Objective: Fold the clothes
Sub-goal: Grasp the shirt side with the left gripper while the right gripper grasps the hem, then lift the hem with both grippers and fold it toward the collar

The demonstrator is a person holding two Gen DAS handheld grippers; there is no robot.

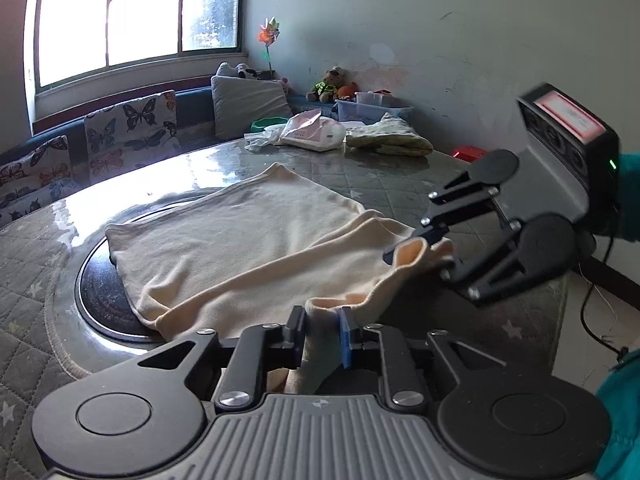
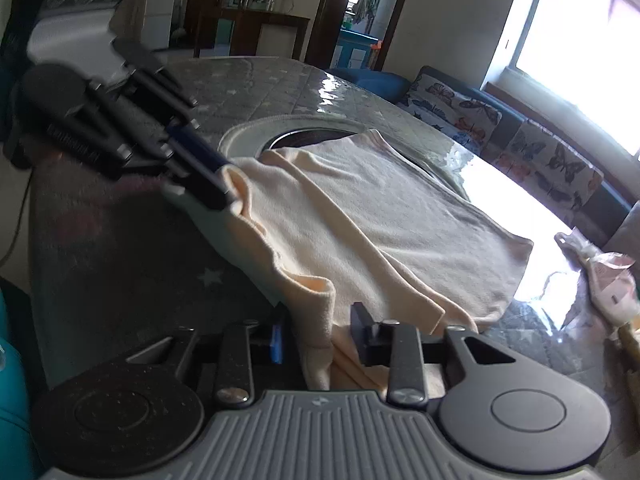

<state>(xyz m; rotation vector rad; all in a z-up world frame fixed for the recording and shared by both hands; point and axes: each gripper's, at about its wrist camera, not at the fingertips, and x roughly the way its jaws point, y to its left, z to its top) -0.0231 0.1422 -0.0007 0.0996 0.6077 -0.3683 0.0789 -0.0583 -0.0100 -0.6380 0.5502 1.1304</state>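
Observation:
A cream garment (image 1: 240,236) lies spread on the round table, its far part flat and its near edge lifted. My left gripper (image 1: 323,330) is shut on a fold of that near edge. My right gripper (image 1: 420,254) is shut on another bunch of the same edge, to the right. In the right wrist view the garment (image 2: 380,216) stretches away from my right gripper (image 2: 320,330), which pinches cloth, though its jaws stand somewhat apart around the bunch. The left gripper (image 2: 228,188) holds the edge at the left.
The table (image 1: 392,184) has a quilted cover under glass and a dark round inset (image 1: 96,292). Folded yellow-green clothes (image 1: 388,140), a pink bag (image 1: 312,130) and plastic bins (image 1: 372,110) sit at its far side. Butterfly cushions (image 1: 132,132) line a bench under the window.

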